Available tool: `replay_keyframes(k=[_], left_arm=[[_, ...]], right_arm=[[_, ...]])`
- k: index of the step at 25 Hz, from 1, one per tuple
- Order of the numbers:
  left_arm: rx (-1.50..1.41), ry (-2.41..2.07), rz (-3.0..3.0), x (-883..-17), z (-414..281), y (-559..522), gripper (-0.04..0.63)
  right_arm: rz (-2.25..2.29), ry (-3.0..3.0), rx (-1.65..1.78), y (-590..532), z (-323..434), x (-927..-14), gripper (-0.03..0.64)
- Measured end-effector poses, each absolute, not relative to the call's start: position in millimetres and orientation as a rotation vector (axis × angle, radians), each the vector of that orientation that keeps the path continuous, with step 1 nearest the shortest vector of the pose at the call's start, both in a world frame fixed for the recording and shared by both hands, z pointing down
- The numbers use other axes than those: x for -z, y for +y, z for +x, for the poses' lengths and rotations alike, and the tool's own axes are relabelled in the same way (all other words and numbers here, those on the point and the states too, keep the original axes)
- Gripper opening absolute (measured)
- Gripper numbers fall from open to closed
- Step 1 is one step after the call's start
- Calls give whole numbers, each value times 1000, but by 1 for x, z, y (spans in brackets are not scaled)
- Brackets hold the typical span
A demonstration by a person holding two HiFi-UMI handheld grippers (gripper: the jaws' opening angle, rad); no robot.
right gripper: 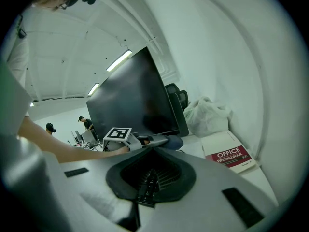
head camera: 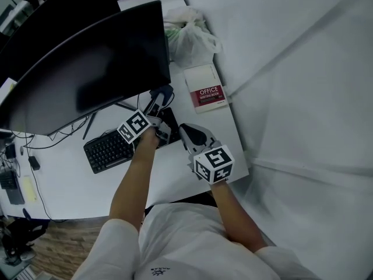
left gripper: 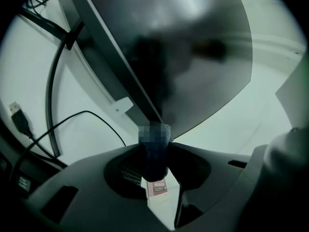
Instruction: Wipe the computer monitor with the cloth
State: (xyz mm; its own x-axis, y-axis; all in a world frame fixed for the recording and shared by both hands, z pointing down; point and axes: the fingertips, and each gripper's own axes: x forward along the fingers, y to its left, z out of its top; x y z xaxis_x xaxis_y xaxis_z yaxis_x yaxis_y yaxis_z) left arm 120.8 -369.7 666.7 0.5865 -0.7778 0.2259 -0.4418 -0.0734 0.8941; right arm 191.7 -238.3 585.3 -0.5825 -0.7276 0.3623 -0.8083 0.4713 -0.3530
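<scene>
Head view: the left gripper (head camera: 156, 105) is holding the dark cloth (head camera: 163, 92) just below the monitor (head camera: 87, 69), at its lower right corner. The right gripper (head camera: 187, 130) is hovering farther back over the desk (head camera: 175, 177).

Left gripper view: the jaws are pinching the cloth – the screen is rising straight ahead and above.

Right gripper view: the jaws are pressed together, empty.

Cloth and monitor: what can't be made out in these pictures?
Left gripper view: a mosaic patch covers the tip of the cloth, so contact with the monitor is unclear.
Head view: the left end of the monitor is cut off by the picture's edge.
Head view: the right end of the keyboard is hidden under the left gripper.
</scene>
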Motion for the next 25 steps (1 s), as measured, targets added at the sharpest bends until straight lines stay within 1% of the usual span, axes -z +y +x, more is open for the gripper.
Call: replay_keyframes(k=[6, 20, 25], left_arm=[[313, -989, 1747, -665, 149, -373, 132], [107, -1017, 1917, -652, 188, -375, 132], [-62, -1105, 2072, -638, 192, -379, 130]], right_arm=[[1393, -2532, -758, -241, 209, -586, 20], [1453, -2515, -789, -239, 229, -589, 20], [1464, -2517, -794, -239, 231, -588, 20]])
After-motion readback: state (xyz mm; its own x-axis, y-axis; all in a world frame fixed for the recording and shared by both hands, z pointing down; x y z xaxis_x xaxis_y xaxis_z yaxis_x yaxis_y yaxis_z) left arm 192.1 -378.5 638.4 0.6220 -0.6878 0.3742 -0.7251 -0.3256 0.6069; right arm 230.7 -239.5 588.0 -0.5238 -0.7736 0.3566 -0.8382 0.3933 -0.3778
